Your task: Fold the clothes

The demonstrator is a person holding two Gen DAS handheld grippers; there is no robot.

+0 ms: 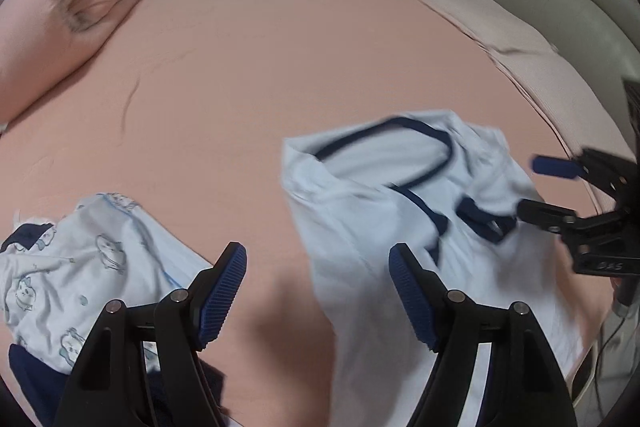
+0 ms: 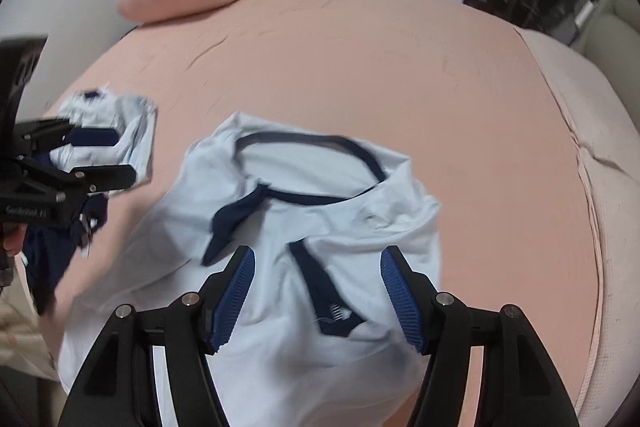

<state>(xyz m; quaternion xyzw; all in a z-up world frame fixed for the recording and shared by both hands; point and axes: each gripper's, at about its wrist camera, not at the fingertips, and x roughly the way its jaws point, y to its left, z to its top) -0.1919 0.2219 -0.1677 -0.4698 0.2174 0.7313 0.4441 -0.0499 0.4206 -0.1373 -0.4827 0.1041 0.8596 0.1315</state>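
- The pale blue shirt (image 2: pixel 304 235) lies crumpled on the pink bed (image 2: pixel 400 79), navy collar up.
- Right claw (image 2: pixel 316 291) spread just above it; left claw (image 1: pixel 318 291) spread, empty.
- Thin, limp cloth, probably light: pinch shoulder seams.

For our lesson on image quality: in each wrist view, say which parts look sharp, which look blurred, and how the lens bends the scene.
Left wrist view: left gripper fingers sharp; pale blue shirt and its navy trim smeared by motion; the bed bulges into a dome, corners dark. Right wrist view: right gripper crisp; the shirt's trim blurred, the printed garment too; same fisheye bulge; lighting soft, no glare.
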